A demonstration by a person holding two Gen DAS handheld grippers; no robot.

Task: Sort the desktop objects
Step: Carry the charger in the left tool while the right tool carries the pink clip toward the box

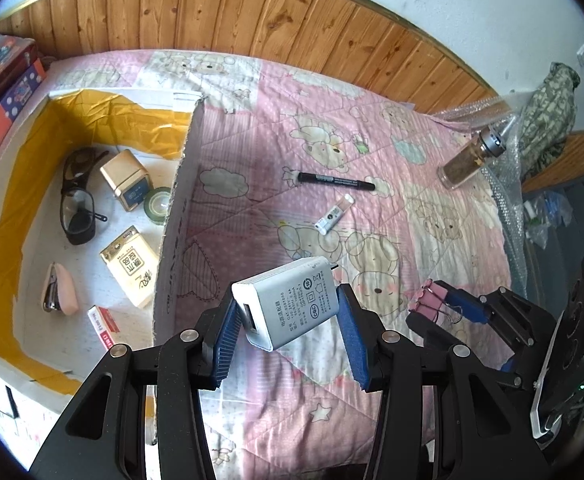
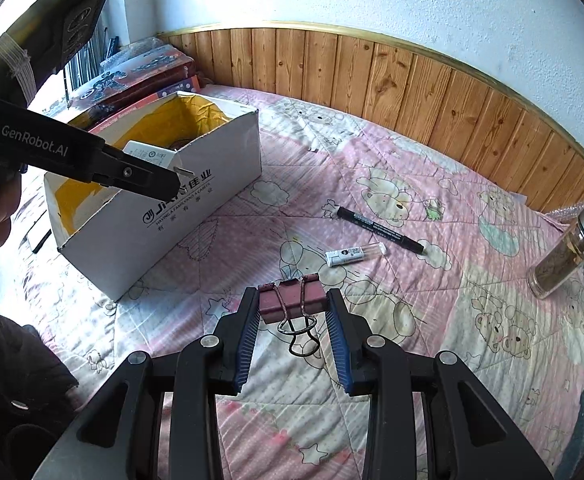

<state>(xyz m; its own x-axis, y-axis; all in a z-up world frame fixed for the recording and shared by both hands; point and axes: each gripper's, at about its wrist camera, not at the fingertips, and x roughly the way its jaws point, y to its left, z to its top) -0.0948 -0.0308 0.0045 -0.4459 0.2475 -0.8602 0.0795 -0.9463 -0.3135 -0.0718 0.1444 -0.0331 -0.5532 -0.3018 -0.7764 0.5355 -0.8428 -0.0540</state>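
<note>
My left gripper (image 1: 290, 308) is shut on a white power adapter (image 1: 288, 308), held in the air just right of the cardboard box's near wall (image 1: 180, 216). In the right wrist view the same left gripper (image 2: 160, 178) hangs over the box (image 2: 196, 200) with the adapter (image 2: 152, 156) peeking out behind its finger. My right gripper (image 2: 292, 304) is shut on a pink binder clip (image 2: 292, 300), lifted off the quilt; the left wrist view shows that clip (image 1: 436, 304) at lower right. A black marker (image 1: 336, 181) (image 2: 380, 228) and a small white tube (image 1: 334, 215) (image 2: 354, 255) lie on the quilt.
The box holds glasses (image 1: 78, 196), gold tins (image 1: 126, 186), a tape roll (image 1: 157, 202), a pink stapler (image 1: 58, 294) and a small red-and-white pack (image 1: 102, 326). A glass jar (image 1: 472, 160) (image 2: 564, 260) lies at the quilt's right edge. Boxes are stacked behind the carton (image 2: 140, 76). Wood panelling backs the bed.
</note>
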